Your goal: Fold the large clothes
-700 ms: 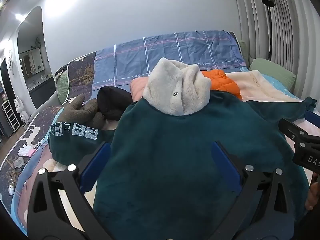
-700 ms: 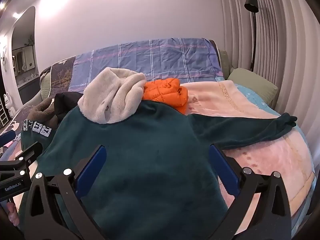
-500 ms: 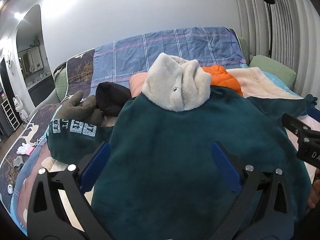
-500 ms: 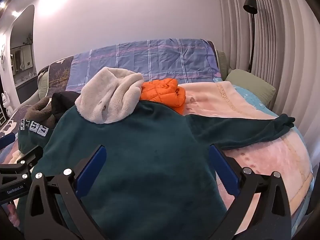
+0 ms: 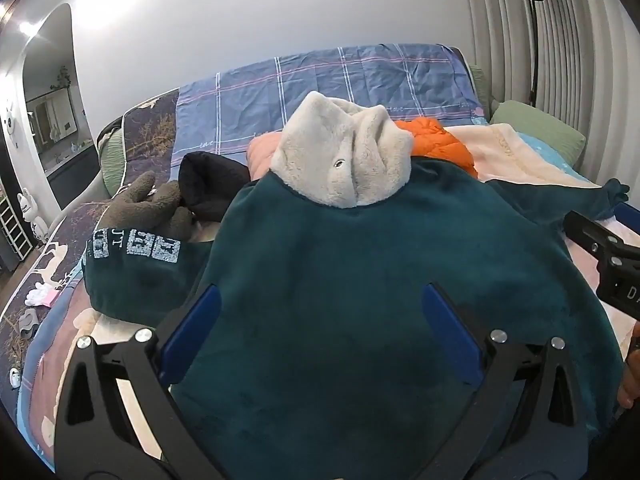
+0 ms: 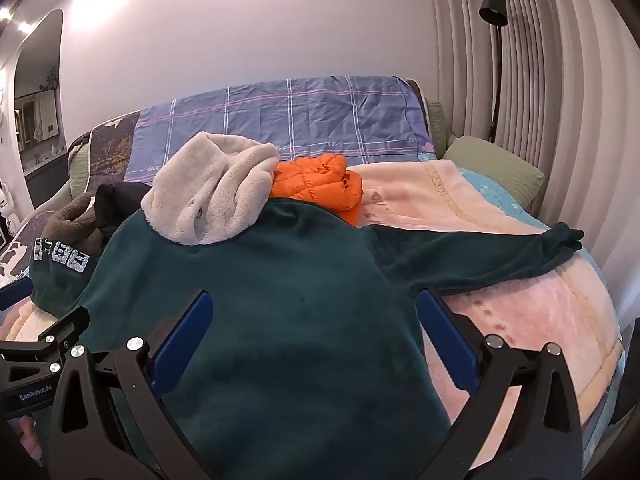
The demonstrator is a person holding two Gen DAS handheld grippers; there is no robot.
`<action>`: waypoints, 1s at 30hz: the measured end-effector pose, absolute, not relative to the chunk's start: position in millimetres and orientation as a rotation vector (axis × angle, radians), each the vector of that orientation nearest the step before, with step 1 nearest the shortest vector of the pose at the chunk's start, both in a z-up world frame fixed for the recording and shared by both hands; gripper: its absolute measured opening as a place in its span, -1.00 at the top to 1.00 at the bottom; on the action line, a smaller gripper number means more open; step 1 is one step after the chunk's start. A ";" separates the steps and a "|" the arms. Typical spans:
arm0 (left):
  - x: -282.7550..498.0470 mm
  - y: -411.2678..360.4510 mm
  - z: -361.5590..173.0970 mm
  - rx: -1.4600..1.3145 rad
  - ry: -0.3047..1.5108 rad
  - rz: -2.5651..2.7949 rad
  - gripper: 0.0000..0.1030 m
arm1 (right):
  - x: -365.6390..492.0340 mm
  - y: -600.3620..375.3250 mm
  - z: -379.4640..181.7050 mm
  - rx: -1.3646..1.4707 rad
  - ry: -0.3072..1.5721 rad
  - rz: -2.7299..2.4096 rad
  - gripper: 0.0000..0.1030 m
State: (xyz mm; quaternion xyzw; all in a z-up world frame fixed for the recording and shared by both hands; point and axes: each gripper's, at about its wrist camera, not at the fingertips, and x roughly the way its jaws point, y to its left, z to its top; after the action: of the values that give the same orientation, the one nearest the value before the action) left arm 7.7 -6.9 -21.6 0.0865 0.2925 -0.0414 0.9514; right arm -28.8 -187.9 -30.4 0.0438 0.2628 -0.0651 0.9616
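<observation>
now green hoodie [image 5: 360, 280] spread flat below both grippers' spread fingers [image 5: 192, 322]

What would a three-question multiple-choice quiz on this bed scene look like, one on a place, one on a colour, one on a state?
1. Where does the orange jacket lie?
A. beside the hood
B. on the floor
C. on the lamp

2. What colour is the hoodie body?
A. red
B. dark green
C. white

3. How are the right gripper and left gripper?
A. both open
B. both shut
C. one shut

Answers: 1 A, it touches the grey hood's right side. 2 B, teal-green fleece fills both views. 3 A, the blue pads stand wide apart, holding nothing.
</observation>
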 end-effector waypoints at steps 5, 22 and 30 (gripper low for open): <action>5.2 -10.3 -17.8 0.185 0.586 -0.109 -0.96 | -35.9 -193.3 -27.5 0.112 0.514 -0.151 -0.97; 1.7 -5.7 -14.0 0.153 0.580 -0.139 -0.96 | -39.3 -194.8 -24.5 0.112 0.525 -0.162 -0.97; -0.2 -6.8 -11.1 0.158 0.555 -0.148 -0.96 | -38.8 -190.1 -21.8 0.098 0.516 -0.162 -0.97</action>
State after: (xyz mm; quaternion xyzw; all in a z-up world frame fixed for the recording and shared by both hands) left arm -0.2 -6.8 -11.1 0.0778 0.2734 -0.0731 0.9560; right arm -38.8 -190.1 -21.8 0.0484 0.2549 -0.0801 0.9624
